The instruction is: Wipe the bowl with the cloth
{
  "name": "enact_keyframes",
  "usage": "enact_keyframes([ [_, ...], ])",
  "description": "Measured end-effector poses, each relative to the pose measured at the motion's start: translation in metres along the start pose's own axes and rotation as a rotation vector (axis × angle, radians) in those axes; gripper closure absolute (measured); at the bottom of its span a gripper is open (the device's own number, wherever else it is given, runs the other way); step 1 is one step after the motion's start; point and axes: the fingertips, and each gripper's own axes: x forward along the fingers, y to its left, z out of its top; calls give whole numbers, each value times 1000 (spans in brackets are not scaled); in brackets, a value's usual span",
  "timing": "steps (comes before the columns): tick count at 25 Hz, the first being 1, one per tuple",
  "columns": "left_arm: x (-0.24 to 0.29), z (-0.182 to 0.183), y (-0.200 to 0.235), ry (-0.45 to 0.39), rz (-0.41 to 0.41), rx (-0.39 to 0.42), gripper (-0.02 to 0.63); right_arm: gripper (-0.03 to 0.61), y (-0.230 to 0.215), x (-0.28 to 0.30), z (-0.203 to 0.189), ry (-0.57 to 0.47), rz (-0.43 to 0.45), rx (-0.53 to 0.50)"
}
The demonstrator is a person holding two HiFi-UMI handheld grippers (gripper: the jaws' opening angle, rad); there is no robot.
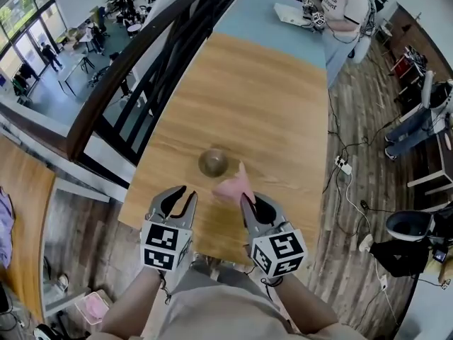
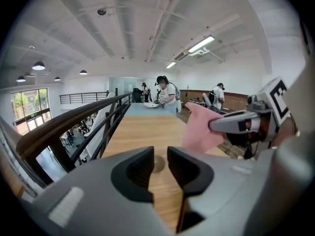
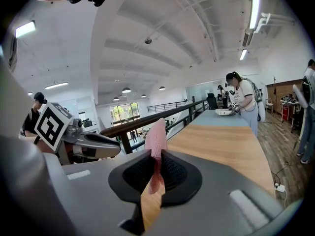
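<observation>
A small olive bowl (image 1: 213,162) stands upright on the wooden table (image 1: 248,98), just ahead of both grippers. My right gripper (image 1: 248,202) is shut on a pink cloth (image 1: 233,188), which sticks up and forward from its jaws toward the bowl's right side. The right gripper view shows the cloth (image 3: 156,139) pinched between the pads of the right gripper (image 3: 157,168). My left gripper (image 1: 187,193) is open, with nothing between its fingers. In the left gripper view the bowl (image 2: 158,163) shows through the gap of the left gripper (image 2: 160,157), and the cloth (image 2: 199,132) hangs to the right.
A dark railing (image 1: 141,69) runs along the table's left side, with a drop to a lower floor beyond it. A person (image 1: 343,13) works at the table's far end. A power strip (image 1: 342,164) and cables lie on the floor to the right.
</observation>
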Motion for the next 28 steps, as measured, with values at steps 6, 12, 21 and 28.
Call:
enact_keyframes([
  [6,37,-5,22,44,24,-121,529,552,-19,24,-2,4,4,25],
  [12,74,-22,33,71,-3,-167,518,552,-36,52,-13,15,-4,27],
  [21,125,-42,46,126,-14,-222,518,552,-60,97,-28,53,-10,36],
  [28,162,-72,65,179,-25,-271,518,552,-65,135,-47,88,-8,47],
])
